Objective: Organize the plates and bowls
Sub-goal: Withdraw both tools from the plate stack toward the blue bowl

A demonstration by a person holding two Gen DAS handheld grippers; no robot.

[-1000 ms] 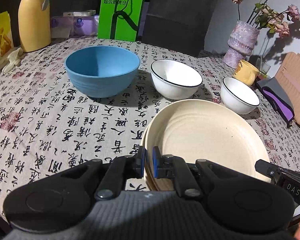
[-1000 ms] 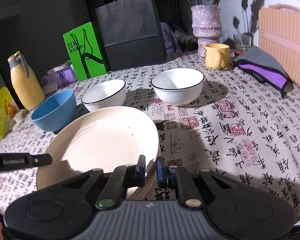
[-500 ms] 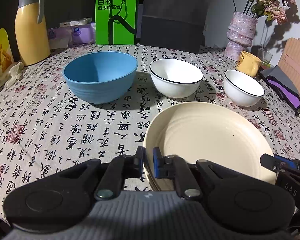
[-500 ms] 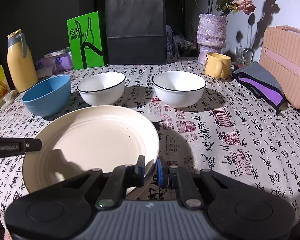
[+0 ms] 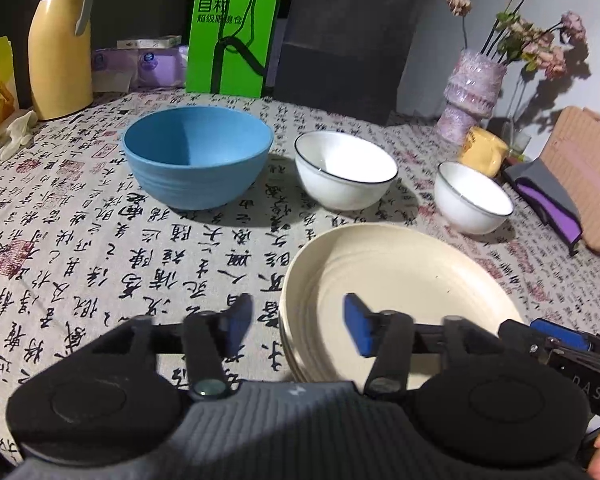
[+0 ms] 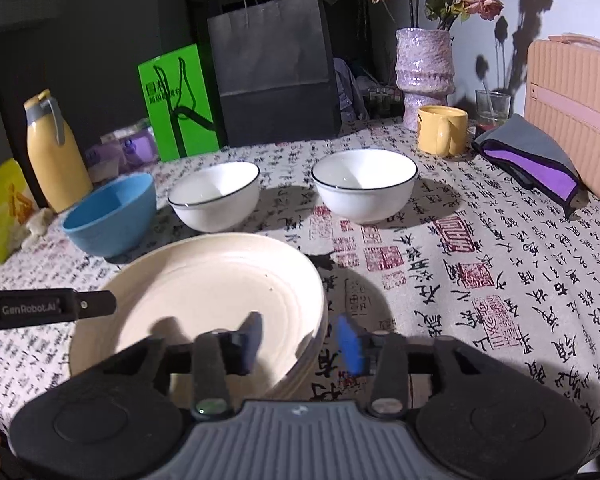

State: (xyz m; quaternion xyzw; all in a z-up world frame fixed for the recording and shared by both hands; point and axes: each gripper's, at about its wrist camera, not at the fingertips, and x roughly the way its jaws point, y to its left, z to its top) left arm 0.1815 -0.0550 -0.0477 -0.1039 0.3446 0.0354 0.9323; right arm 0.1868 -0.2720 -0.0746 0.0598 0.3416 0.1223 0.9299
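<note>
Now both my grippers have just been opening. My left gripper (image 5: 296, 322) stands spread, the near left rim of the plates (image 5: 400, 280) between its pads but untouched. My right gripper (image 6: 300, 338) is spread too, straddling the stack's right rim, its pads off it. The cream plates sit stacked on the tablecloth (image 5: 100, 248), right under both tools. Beyond them, a blue bowl (image 5: 198, 156) ahead-left of my left gripper, then two white bowls (image 5: 346, 170) (image 5: 474, 198) further right, each standing apart.
</note>
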